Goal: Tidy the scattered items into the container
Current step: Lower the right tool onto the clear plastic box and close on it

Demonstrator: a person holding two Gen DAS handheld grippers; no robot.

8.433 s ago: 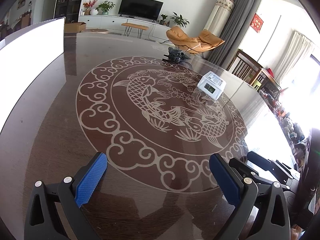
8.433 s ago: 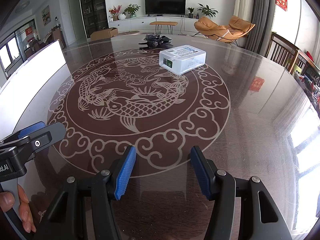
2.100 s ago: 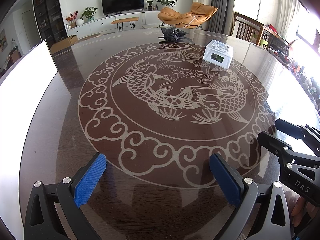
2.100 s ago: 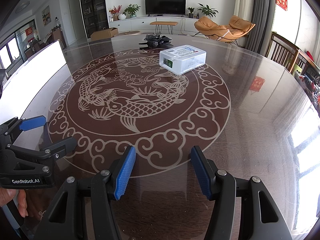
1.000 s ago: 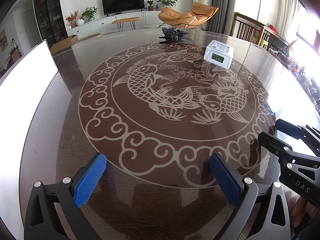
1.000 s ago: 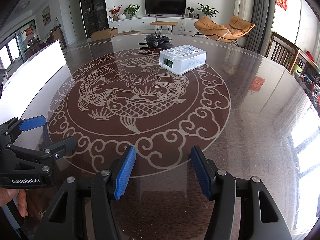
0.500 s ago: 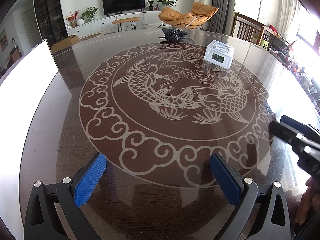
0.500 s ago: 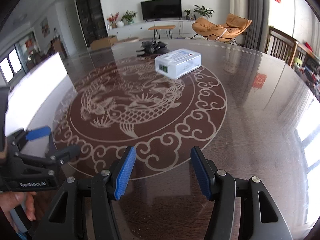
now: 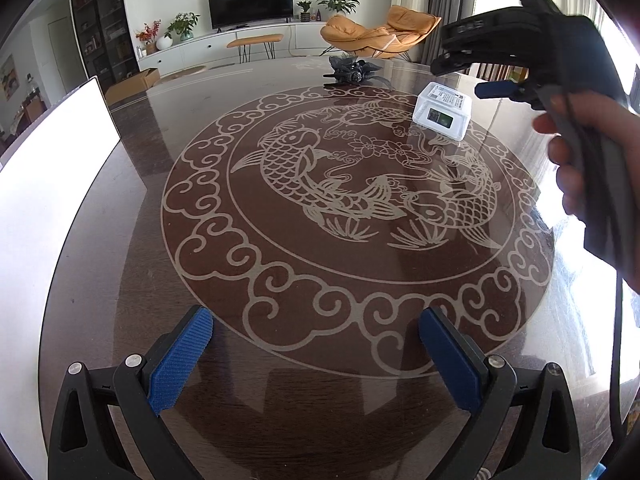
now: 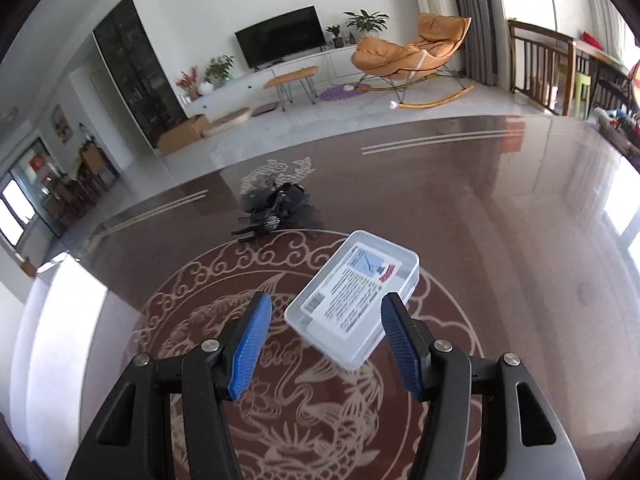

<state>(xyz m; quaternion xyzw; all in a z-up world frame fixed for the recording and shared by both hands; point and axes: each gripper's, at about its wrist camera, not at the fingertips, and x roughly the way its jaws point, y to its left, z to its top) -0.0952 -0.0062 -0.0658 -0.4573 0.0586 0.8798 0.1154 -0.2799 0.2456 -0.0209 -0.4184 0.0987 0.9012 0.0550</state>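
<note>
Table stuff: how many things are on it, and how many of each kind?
Clear plastic box with a paper label: 1
Dark pile of black items, too tangled to count apart: 1
Total on the table: 2

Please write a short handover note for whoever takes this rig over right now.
Left gripper: open, empty, low over the near edge of the table.
Right gripper: open, empty, raised above the clear lidded box, jaws either side of it in view but not touching.
Black pile of small items: on the table just beyond the box.
Done: nothing packed; box lid appears closed.
Left: open the box, move the black items in.
</note>
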